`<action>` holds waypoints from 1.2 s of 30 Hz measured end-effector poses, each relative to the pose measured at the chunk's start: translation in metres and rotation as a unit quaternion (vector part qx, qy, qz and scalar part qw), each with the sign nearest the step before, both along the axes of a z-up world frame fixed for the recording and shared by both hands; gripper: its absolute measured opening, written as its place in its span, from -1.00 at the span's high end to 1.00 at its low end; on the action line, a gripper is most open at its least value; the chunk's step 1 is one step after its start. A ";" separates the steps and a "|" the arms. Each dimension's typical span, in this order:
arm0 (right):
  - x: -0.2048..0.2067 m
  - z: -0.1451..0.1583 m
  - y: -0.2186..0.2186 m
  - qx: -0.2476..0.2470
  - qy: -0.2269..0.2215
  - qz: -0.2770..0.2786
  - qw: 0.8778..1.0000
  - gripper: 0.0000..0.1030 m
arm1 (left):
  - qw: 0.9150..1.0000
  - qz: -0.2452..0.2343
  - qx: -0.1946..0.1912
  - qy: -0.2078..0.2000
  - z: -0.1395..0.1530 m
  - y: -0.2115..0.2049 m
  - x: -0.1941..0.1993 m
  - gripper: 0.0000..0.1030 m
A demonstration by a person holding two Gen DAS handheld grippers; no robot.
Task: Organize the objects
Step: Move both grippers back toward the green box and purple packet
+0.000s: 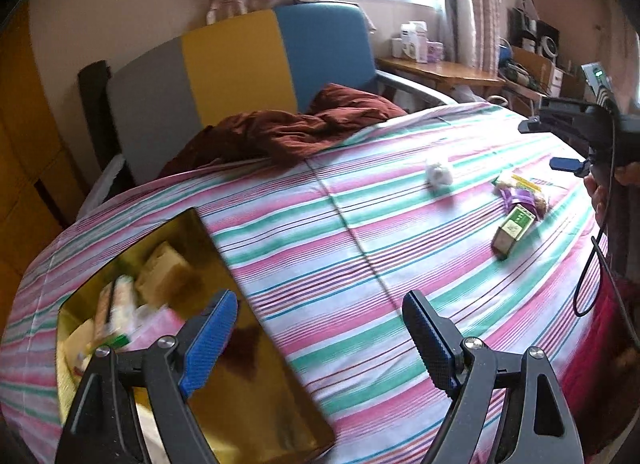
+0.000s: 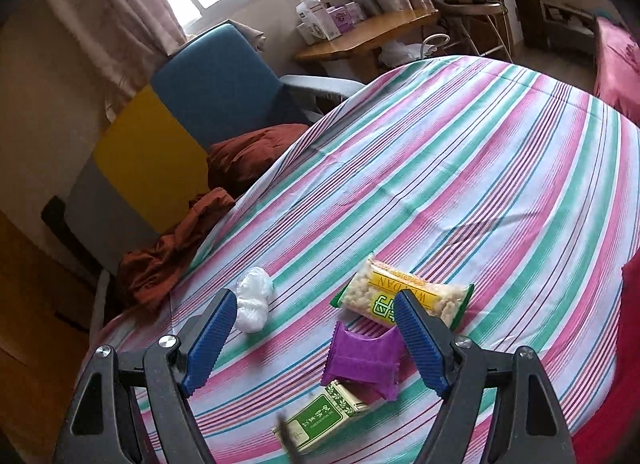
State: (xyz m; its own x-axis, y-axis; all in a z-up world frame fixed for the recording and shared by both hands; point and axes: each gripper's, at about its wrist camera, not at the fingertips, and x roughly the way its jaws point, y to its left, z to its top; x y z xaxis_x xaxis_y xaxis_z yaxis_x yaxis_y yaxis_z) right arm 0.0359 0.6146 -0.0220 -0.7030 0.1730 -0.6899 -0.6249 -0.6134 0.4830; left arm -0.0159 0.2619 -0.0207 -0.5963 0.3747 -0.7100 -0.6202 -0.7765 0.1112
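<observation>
Four loose items lie on the striped sheet: one white crumpled bag [image 2: 253,300] at ten o'clock, one clear snack pack [image 2: 396,296] at one o'clock, one purple wrapper [image 2: 360,360] in the centre, one green box [image 2: 320,416] at six o'clock. One gold tin [image 1: 192,328] holds several blurred packets.

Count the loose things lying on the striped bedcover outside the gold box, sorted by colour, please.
White: 1, the crumpled white plastic wrap
Purple: 1, the purple packet
Green: 1, the small green box
Yellow and green: 1, the puffed snack bar
Total: 4 outside the gold box.
</observation>
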 end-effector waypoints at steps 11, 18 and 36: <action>0.041 -0.015 0.035 -0.087 0.056 -0.099 0.990 -0.59 | 0.997 -0.071 -0.008 -0.008 -0.012 0.071 0.000 -0.65; 0.032 -0.021 0.036 -0.105 0.052 -0.083 0.990 -0.59 | 0.991 -0.133 0.002 -0.020 -0.019 0.117 0.003 -0.65; 0.027 -0.029 0.036 -0.125 0.045 -0.062 0.989 -0.59 | 0.953 -0.298 -0.008 -0.046 -0.054 0.208 0.015 -0.55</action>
